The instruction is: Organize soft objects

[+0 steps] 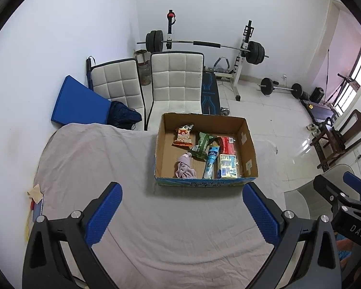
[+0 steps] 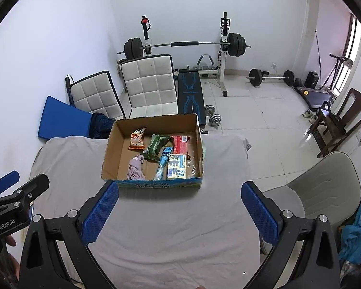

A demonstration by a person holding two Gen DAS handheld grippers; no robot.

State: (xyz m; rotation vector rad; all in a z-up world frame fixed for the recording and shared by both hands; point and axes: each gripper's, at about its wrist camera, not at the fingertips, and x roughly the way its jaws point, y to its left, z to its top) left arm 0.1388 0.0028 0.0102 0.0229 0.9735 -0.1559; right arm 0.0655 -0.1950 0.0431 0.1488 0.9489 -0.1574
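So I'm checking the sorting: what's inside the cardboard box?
Open brown cardboard box holds orange snack bag, green packet, red pack, blue tube, yellow-blue pack, crumpled pink cloth; anything beneath is hidden.

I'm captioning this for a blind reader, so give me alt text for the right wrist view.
Open tongs hover over a cloth-covered table, facing a cardboard box holding snack packets, a tube, a tissue pack and a crumpled pink cloth. Behind stand two white chairs and a barbell rack.
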